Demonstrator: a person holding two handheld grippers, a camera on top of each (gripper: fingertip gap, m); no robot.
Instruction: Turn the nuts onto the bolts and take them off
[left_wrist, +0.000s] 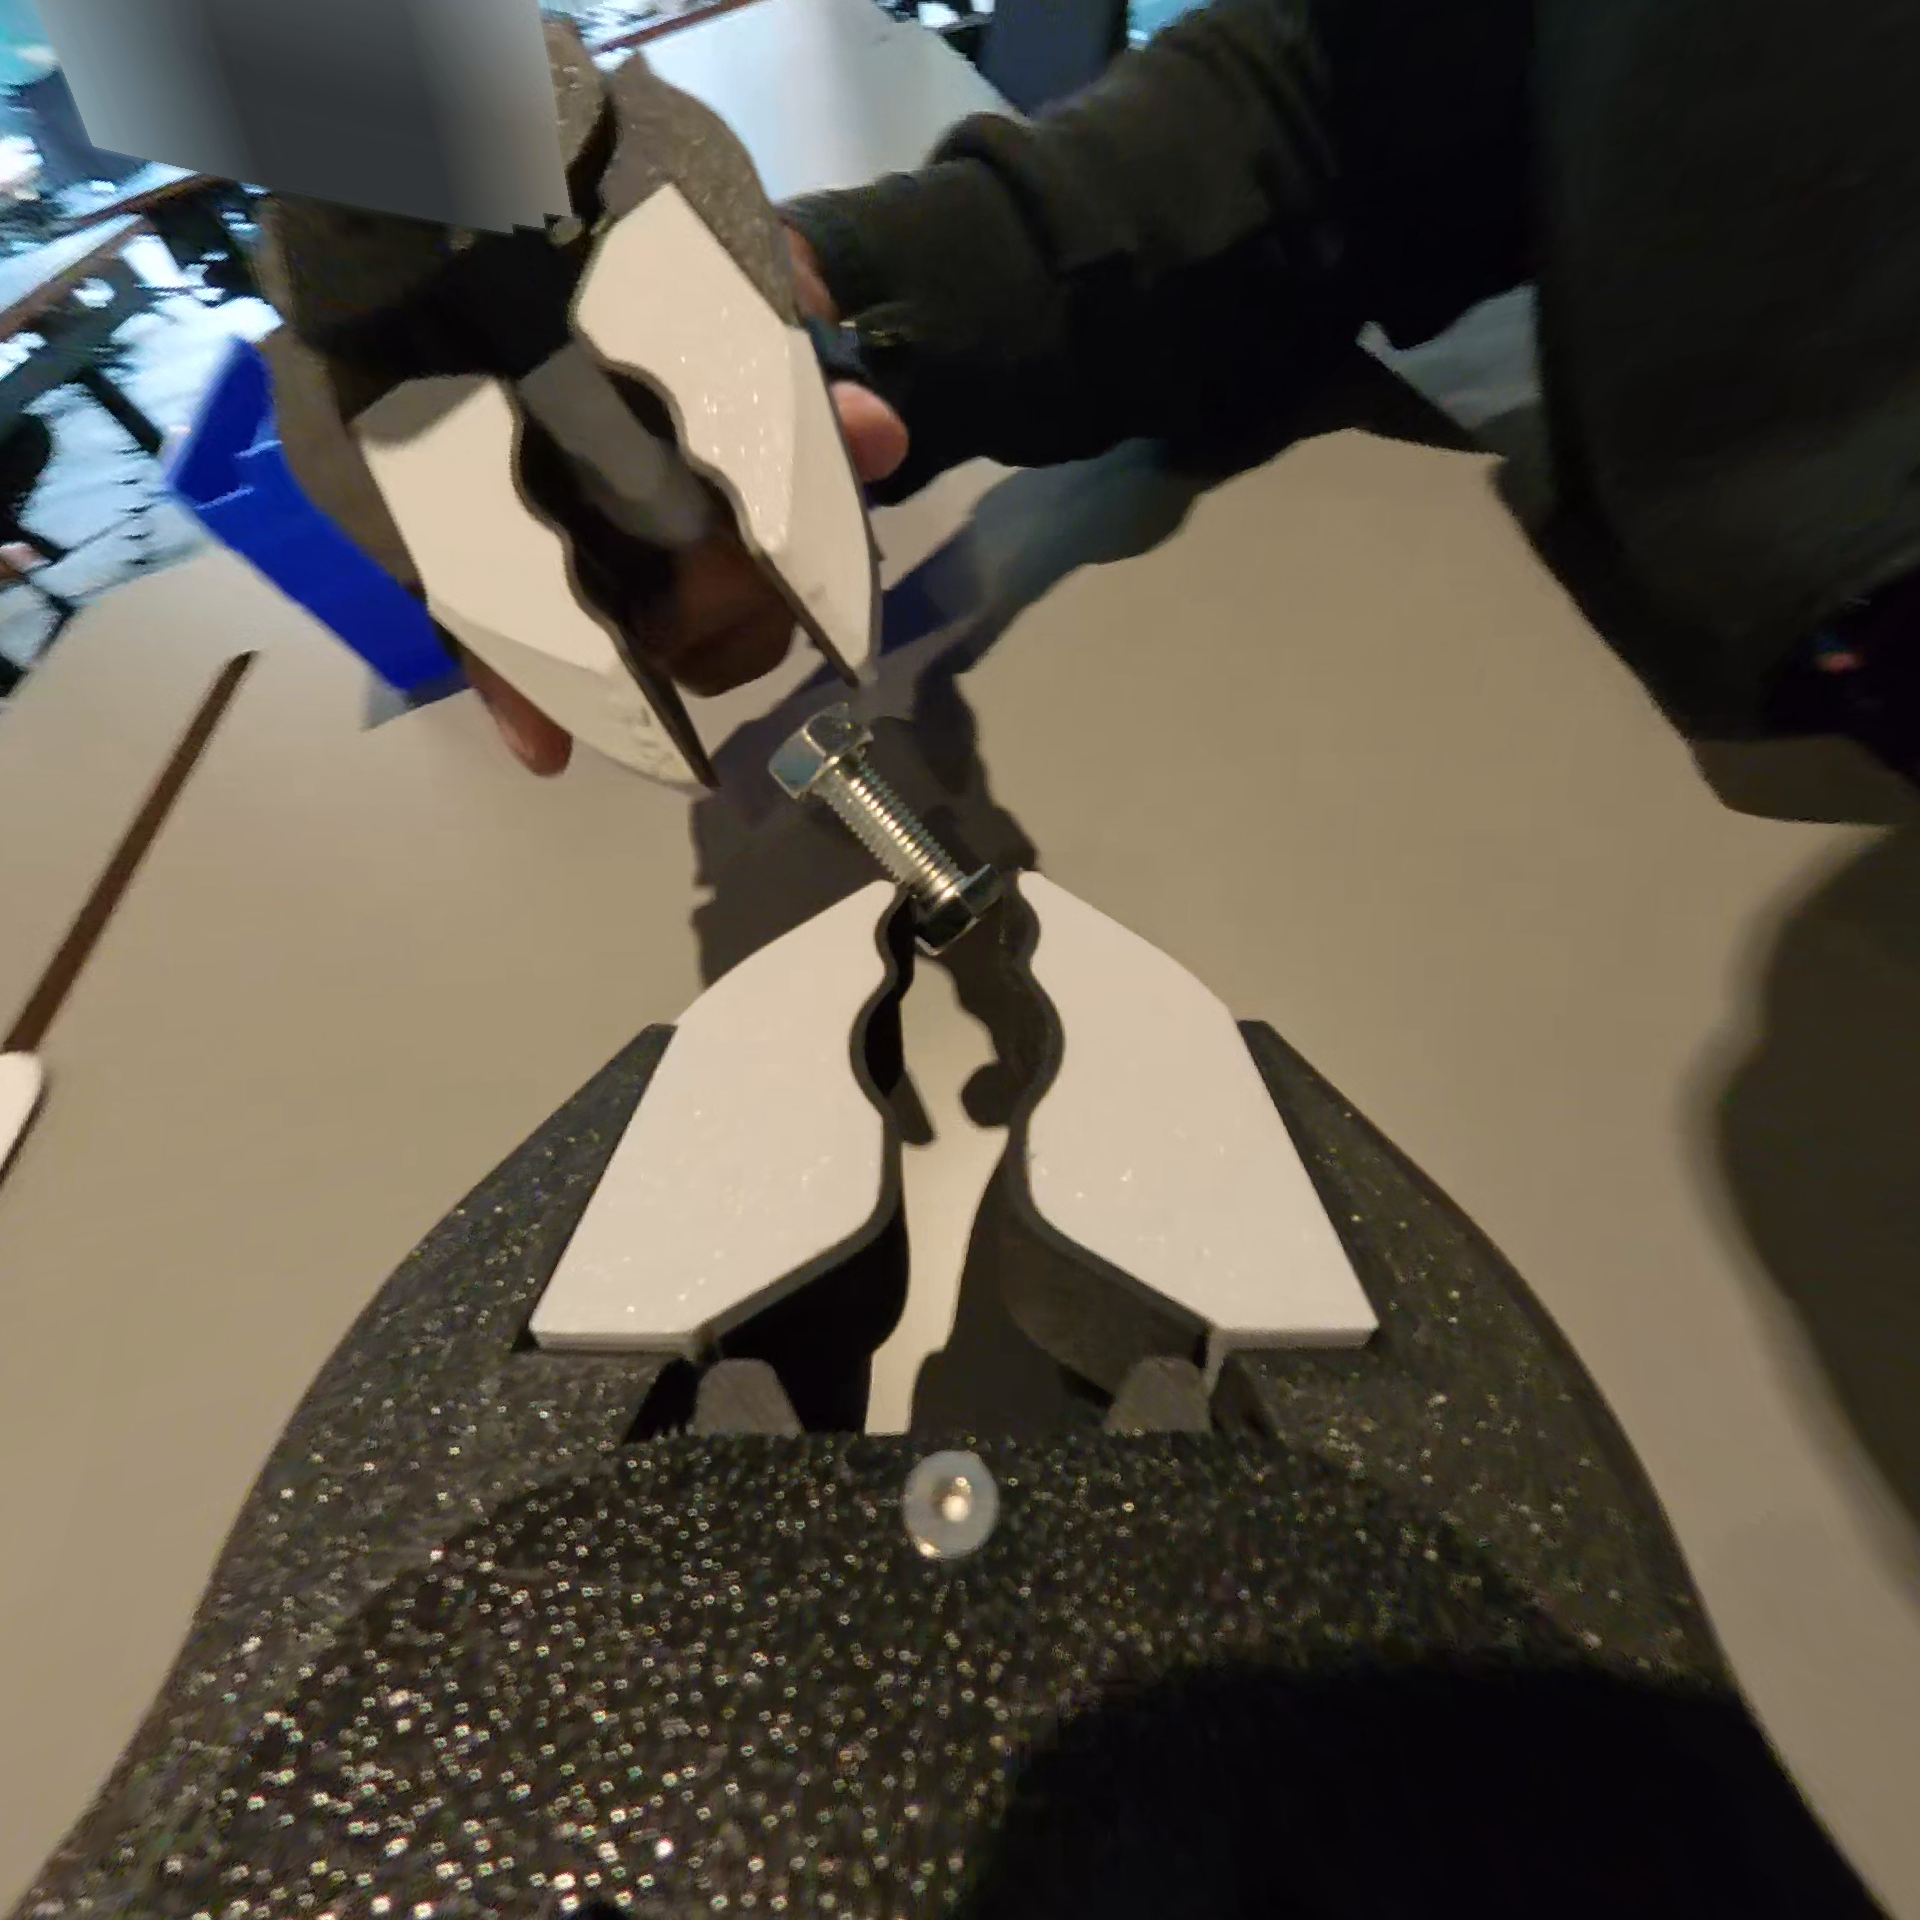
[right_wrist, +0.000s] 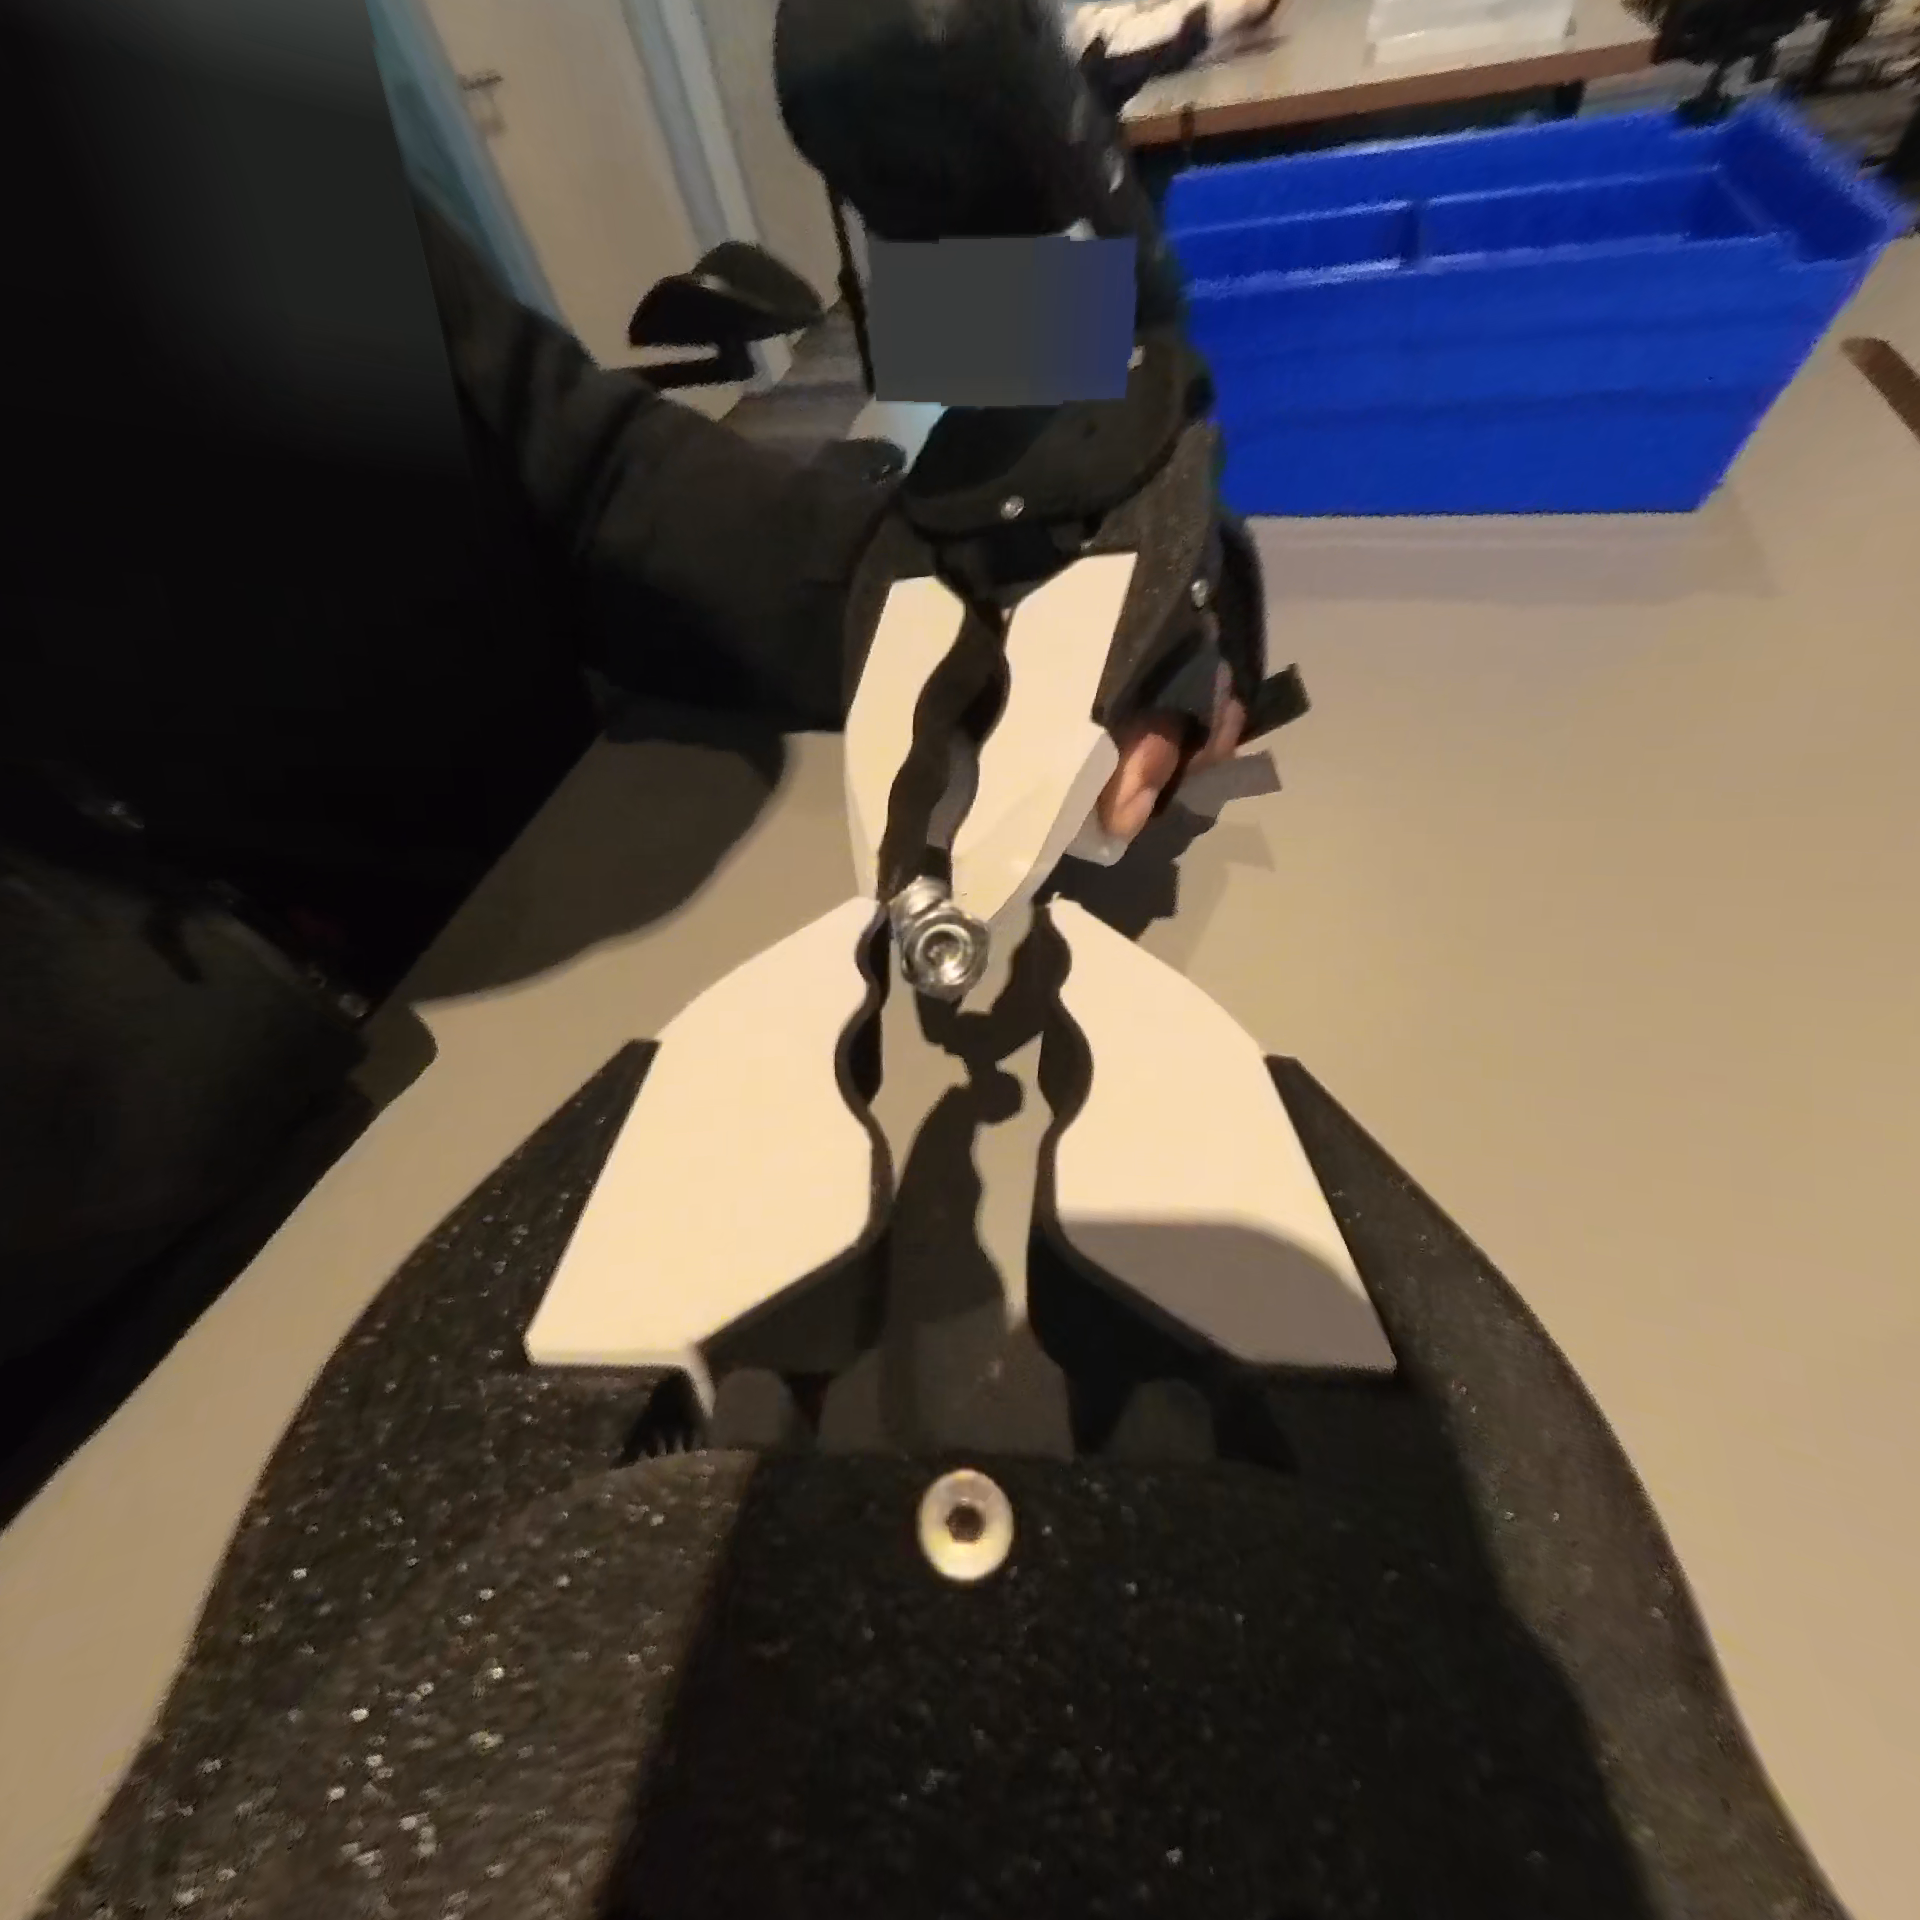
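A silver bolt (left_wrist: 883, 826) is held in the air above the grey table (left_wrist: 1403, 987). My left gripper (left_wrist: 956, 899) is shut on its near hex end. A hex nut (left_wrist: 821, 753) sits on the far end of the thread. My right gripper (left_wrist: 781, 730) faces it from the upper left. It is open, with its tips on either side of the nut and not touching it. In the right wrist view the nut (right_wrist: 940, 951) shows end-on between the open tips of my right gripper (right_wrist: 954, 912), with the left gripper's white fingers (right_wrist: 1049, 727) behind it.
A blue plastic bin (right_wrist: 1507, 343) stands at the back of the table, and it also shows in the left wrist view (left_wrist: 301, 520). The person's dark sleeves (left_wrist: 1351, 260) cross above the table. The table's edge (right_wrist: 499, 883) runs at the left. A dark strip (left_wrist: 125, 862) lies on the table. About 4 cm separates my left fingertips from my right.
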